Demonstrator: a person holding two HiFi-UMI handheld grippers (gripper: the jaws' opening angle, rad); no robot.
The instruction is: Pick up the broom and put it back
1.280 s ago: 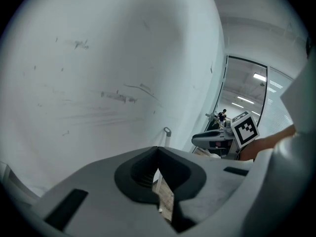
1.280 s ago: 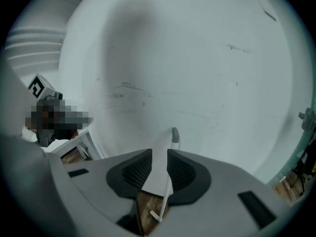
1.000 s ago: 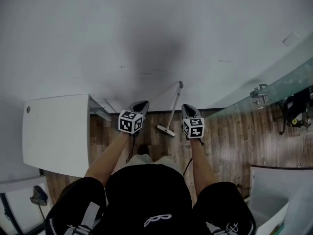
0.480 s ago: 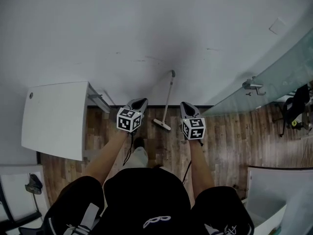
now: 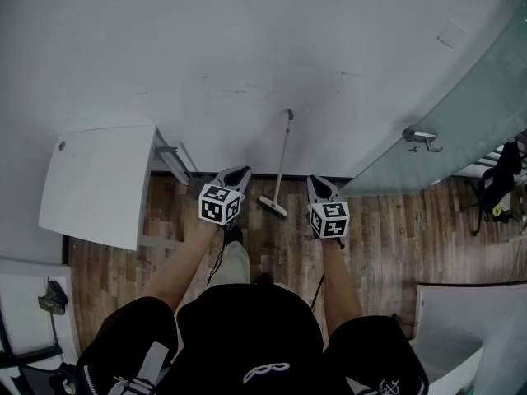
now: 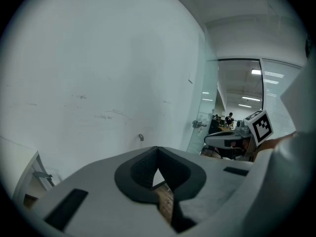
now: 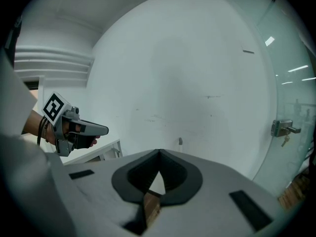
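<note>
Grey plastic jaws of the left gripper [image 5: 237,174] are pressed together, tip against tip, with nothing between them. The right gripper [image 5: 320,183] is closed the same way, and its own view shows only a sliver of floor through the gap behind the tips. Both are held out in front of the person at about the same height, side by side but well apart, pointing towards the wall [image 5: 247,48] and a little downward. Each carries its black-and-white marker cube just behind the jaws.

Between the two grippers, and beyond them, stands the broom [image 5: 282,161]. Its head rests on the wooden floor [image 5: 387,237] at the foot of the wall, and its thin pale handle leans up against the white plaster, tilted slightly to the right at the top. Neither gripper touches it; both tips stop short of it, one on either side.

To the left a white table [image 5: 99,183] stands with its far edge against the wall. To the right a glass door [image 5: 469,113] with a metal handle [image 5: 420,136] runs out from the wall at an angle.
</note>
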